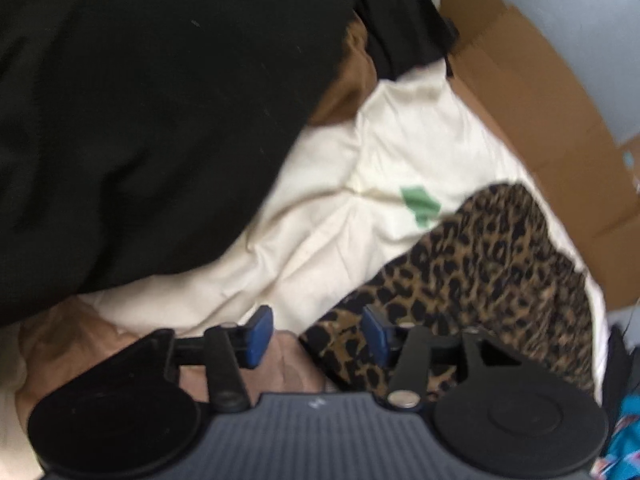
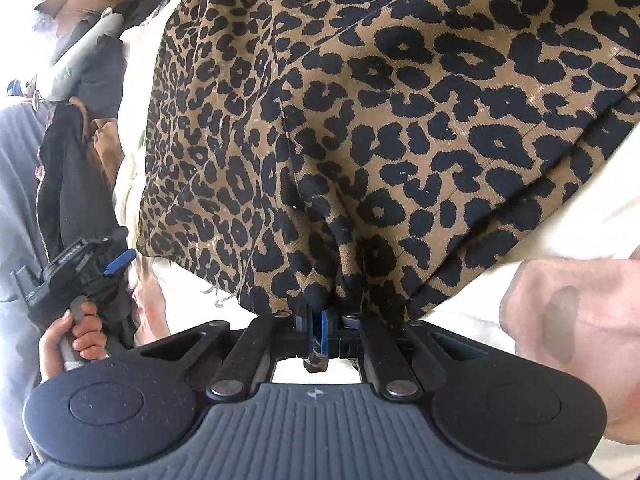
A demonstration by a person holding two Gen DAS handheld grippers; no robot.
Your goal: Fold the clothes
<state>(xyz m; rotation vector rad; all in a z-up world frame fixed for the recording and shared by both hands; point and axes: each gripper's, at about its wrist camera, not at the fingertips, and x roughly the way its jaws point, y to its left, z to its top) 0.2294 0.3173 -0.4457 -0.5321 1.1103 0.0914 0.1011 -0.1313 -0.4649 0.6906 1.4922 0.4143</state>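
The leopard-print garment (image 2: 360, 120) is bunched up right at the right gripper (image 2: 316, 328), jaws clamped tight on a pinch of its hem. It's draped over a cream cloth (image 1: 320, 232) with a green mark. The left gripper (image 1: 318, 334) sits with jaws wide apart, gripping nothing, just beside the print's edge. A black garment (image 1: 140, 120) crowds one side, a cardboard box (image 1: 540, 100) the other.
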